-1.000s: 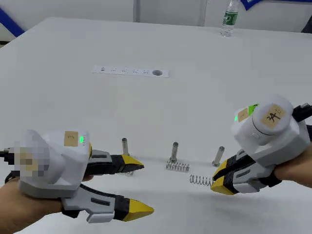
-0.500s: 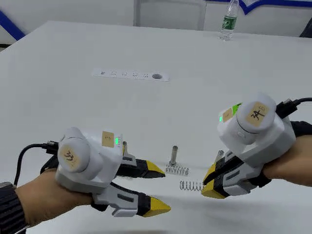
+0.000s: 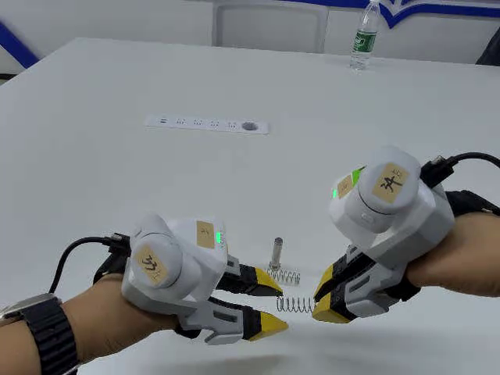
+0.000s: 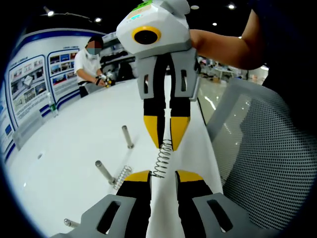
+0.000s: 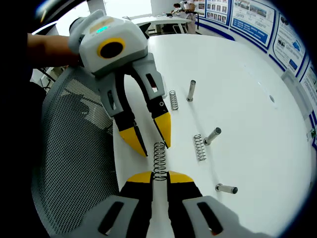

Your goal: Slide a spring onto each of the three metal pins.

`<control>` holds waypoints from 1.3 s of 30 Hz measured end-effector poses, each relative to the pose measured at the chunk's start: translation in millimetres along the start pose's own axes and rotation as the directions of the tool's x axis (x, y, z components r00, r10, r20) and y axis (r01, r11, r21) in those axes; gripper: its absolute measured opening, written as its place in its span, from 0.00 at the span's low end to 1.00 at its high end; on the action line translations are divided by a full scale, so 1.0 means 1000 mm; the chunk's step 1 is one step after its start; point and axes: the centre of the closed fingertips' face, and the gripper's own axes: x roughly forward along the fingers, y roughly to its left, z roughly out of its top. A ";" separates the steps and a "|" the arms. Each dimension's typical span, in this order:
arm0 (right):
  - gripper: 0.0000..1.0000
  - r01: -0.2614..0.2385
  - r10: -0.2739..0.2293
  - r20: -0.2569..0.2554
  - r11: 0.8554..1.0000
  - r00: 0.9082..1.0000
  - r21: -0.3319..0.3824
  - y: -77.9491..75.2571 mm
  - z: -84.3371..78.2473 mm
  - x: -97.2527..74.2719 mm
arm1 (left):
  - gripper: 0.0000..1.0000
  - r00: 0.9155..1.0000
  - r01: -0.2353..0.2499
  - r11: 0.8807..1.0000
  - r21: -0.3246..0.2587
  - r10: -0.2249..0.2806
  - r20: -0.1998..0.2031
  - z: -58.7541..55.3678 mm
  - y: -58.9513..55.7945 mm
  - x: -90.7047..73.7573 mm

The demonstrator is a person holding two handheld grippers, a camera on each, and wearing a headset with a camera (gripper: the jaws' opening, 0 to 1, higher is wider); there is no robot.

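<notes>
While tight in right tool (image 3: 319,306), spring (image 3: 295,305), free end between jaws of wide-open left tool (image 3: 280,306).

The table (image 3: 117,172) is white and smooth, with a soft shine. The left gripper (image 3: 275,305) and the right gripper (image 3: 322,297) are hard plastic. It is white and glossy on the body, black and dull along the jaws, and yellow at the tips. Each has a tan paper sticker (image 3: 389,183) on top. The spring (image 3: 295,305) is thin bare metal wire, a bit shiny. The pins (image 5: 191,90) are smooth grey metal. The bottle (image 3: 363,35) is clear plastic. The power strip (image 3: 207,124) is white plastic. The chair (image 5: 69,148) has rough grey mesh cloth. The watch band (image 3: 51,340) is black and dull.
</notes>
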 end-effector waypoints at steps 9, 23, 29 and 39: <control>0.12 -0.005 0.005 0.011 1.000 1.000 0.002 0.003 0.005 0.000 | 0.15 1.000 -0.012 1.000 0.025 0.012 -0.015 -0.005 -0.001 0.002; 0.11 0.003 -0.003 0.051 1.000 0.999 0.013 0.001 0.020 -0.003 | 0.13 1.000 -0.016 0.999 0.045 0.017 -0.013 -0.004 0.000 0.005; 0.11 0.002 -0.002 0.050 1.000 0.999 0.004 0.003 0.022 -0.005 | 0.14 1.000 -0.009 0.999 0.042 0.010 -0.020 -0.006 -0.003 0.008; 0.11 0.016 -0.017 0.086 1.000 0.996 0.009 0.003 0.029 -0.007 | 0.11 1.000 -0.026 0.999 0.037 0.026 -0.004 -0.004 0.001 0.006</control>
